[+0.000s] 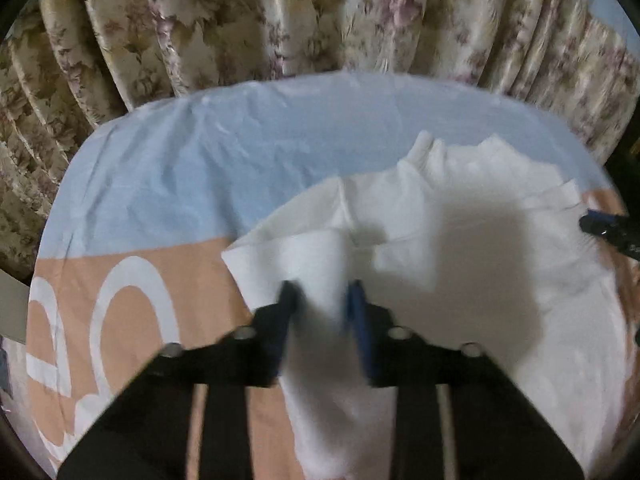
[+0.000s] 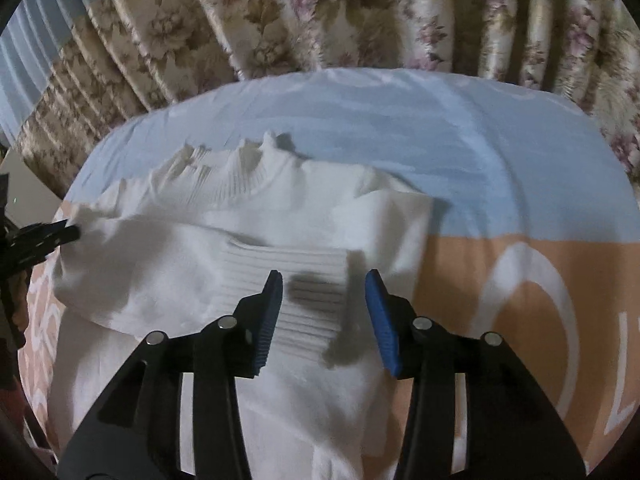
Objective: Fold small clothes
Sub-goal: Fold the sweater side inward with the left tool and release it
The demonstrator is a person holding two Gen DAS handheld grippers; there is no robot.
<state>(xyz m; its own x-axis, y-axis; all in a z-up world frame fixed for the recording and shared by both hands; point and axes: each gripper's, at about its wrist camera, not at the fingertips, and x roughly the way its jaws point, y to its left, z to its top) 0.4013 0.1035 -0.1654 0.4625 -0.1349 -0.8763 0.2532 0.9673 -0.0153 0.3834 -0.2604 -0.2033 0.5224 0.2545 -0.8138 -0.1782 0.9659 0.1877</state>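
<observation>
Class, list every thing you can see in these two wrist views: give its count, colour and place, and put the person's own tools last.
Sweater: one, white, ribbed collar and cuffs, lying partly folded on the bed sheet.
Bed sheet: one, light blue and peach with white shapes, spread under the sweater.
Curtain: one, beige with floral print, hanging behind the bed.
Left gripper: one, black with blue pads, jaws around a fold of the sweater; blur hides whether they are clamped.
Right gripper: one, black with blue pads, jaws open above a ribbed cuff.
</observation>
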